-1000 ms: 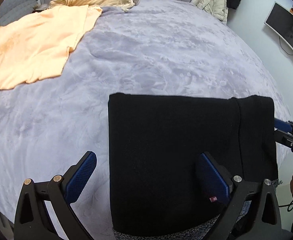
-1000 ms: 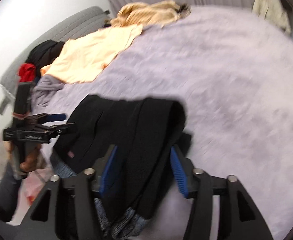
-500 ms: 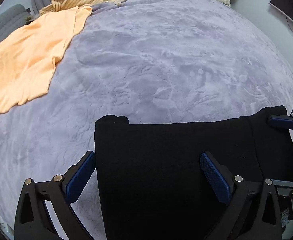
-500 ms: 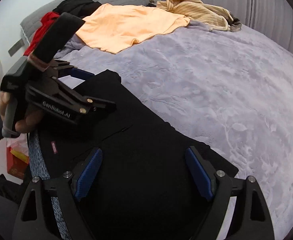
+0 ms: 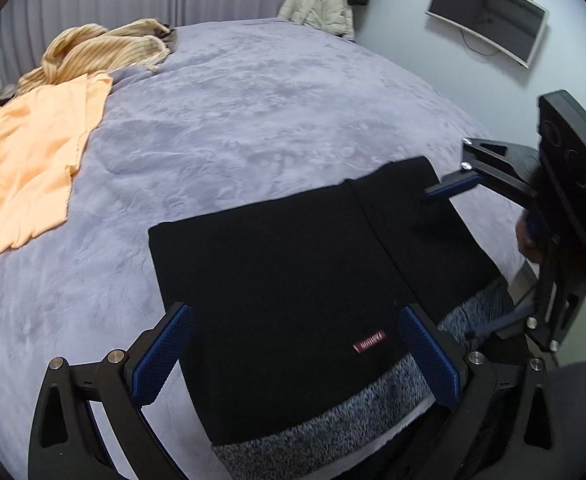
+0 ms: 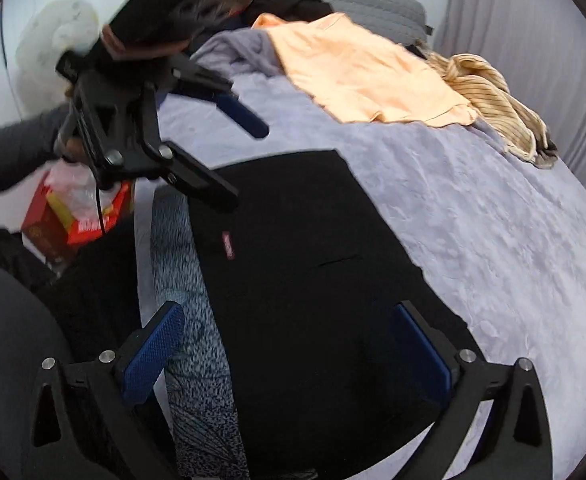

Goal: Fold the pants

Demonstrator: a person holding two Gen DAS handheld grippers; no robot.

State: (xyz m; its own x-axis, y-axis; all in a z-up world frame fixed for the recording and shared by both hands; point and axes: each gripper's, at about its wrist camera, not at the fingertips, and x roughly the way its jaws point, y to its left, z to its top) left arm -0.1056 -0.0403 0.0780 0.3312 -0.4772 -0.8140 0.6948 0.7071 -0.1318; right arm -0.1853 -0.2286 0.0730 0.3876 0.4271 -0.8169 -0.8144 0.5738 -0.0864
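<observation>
my left gripper (image 5: 293, 354) and right gripper (image 6: 289, 354) both hang spread and empty over the black pants (image 5: 293, 280), which lie as a flat folded rectangle at the near edge of the lilac bed (image 5: 253, 120); i judge the folding nearly done, perhaps one more fold; farther left lies an orange shirt (image 5: 25, 160)

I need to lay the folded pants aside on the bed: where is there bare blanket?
Bare blanket runs from the black pants up to the curtains and right toward the white jacket. The left side is crowded by the orange shirt and striped garment; the near edge by both grippers.
</observation>
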